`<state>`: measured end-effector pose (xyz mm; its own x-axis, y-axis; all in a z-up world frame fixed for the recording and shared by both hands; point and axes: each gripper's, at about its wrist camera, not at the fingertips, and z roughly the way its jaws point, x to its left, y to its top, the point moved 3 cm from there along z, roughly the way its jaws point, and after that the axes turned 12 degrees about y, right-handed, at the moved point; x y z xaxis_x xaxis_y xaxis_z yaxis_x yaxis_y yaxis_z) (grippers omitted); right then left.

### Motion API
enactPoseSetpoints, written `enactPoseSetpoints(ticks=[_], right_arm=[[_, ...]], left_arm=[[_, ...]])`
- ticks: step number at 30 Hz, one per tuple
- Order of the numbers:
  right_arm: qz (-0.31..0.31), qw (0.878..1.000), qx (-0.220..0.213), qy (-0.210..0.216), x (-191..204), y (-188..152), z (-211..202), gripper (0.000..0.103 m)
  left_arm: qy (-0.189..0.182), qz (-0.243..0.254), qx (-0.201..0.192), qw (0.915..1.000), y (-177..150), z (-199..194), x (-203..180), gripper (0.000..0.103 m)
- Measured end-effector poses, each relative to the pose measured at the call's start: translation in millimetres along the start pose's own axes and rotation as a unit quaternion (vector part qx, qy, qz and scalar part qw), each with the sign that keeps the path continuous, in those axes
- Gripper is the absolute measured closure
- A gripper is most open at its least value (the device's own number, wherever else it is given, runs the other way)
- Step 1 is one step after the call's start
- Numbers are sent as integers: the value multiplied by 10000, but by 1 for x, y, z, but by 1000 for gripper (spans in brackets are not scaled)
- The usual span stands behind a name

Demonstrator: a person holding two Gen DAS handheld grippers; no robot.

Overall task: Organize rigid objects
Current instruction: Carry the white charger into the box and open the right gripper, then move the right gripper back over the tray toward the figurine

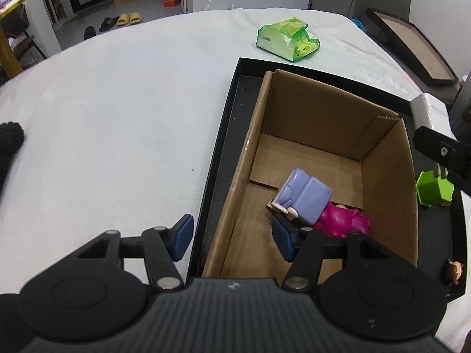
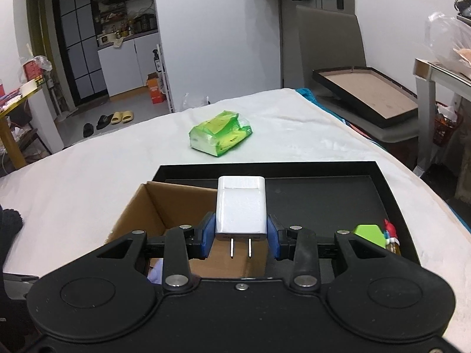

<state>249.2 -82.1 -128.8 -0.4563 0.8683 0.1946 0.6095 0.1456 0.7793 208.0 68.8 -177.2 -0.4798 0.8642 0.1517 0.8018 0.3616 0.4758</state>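
White charger (image 2: pixel 240 206) clamped between the right gripper (image 2: pixel 240 239) pads, prongs toward the camera, held above the cardboard box (image 1: pixel 385 170) near its right wall. Box sits in the black tray's (image 1: pixel 223 135) left half. Inside it: lilac toy sofa (image 1: pixel 303 198) leaning on a magenta figure (image 1: pixel 341 220). Left gripper (image 1: pixel 232 236) jaws wide, empty, straddling the box's left wall. Green block (image 1: pixel 432 189) and small figurine (image 1: pixel 453 267) along the tray's right edge (outside the box). Green packet (image 2: pixel 220 133) lies beyond the tray on the white surface (image 1: pixel 117 103).
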Motion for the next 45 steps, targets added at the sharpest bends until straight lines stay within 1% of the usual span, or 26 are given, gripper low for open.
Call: enactPoseSetpoints(ticks=[3, 4, 5, 8, 9, 13, 17, 19, 20, 21, 22, 26, 31, 35, 38, 40, 42, 45], right_arm=[[-66, 10000, 37, 44, 9, 1, 4, 67], [-93, 9999, 48, 60, 12, 1, 6, 67], [-113, 9999, 59, 75, 15, 1, 7, 67], [-198, 9996, 107, 176, 26, 0, 12, 67], [-233, 9994, 119, 204, 29, -1, 13, 67], [-305, 9989, 186, 297, 39, -2, 20, 67], [-462, 9981, 116, 387, 49, 2, 22, 66], [-515, 9975, 154, 454, 52, 3, 25, 65], [-553, 9972, 210, 466, 53, 3, 27, 57], [-596, 9968, 273, 453, 55, 2, 29, 46], [-639, 9967, 286, 404, 55, 0, 29, 45], [-564, 9971, 390, 331, 52, -4, 27, 45], [-400, 9984, 391, 97, 43, -8, 17, 44], [-204, 9990, 261, -290, 26, -11, 1, 42], [10, 9984, 172, -535, 10, -16, -9, 42], [150, 9978, 167, -617, -1, -21, -13, 42], [282, 9970, 256, -678, -13, -26, -15, 42], [407, 9953, 296, -825, -26, -32, -22, 42]], left_arm=[[-45, -66, -92, 9999, 0, 0, 5, 52], [-79, -89, -100, 9999, 0, 0, 7, 60], [-123, -126, -75, 9998, -1, 0, 8, 71], [-272, -251, 32, 9993, -2, 3, 13, 88], [-278, -270, 21, 9992, -2, 4, 14, 89], [-405, -304, 27, 9987, -2, 5, 18, 90], [-479, -333, 65, 9983, -1, 7, 21, 90], [-502, -325, 77, 9982, -1, 7, 21, 90], [-510, -324, 87, 9981, 0, 8, 22, 90], [-522, -326, 102, 9981, 0, 8, 22, 90], [-524, -309, 115, 9981, 0, 8, 22, 89], [-479, -206, 130, 9986, 1, 7, 21, 89], [-362, -138, 142, 9991, 2, 5, 19, 89], [-197, -37, 120, 9997, 4, 2, 16, 85], [-51, 17, 198, 9998, 5, 0, 13, 84], [-25, 57, 275, 9996, 5, 0, 10, 83], [10, 95, 251, 9996, 5, -2, 9, 81], [195, 107, 155, 9996, 5, -7, 8, 74]])
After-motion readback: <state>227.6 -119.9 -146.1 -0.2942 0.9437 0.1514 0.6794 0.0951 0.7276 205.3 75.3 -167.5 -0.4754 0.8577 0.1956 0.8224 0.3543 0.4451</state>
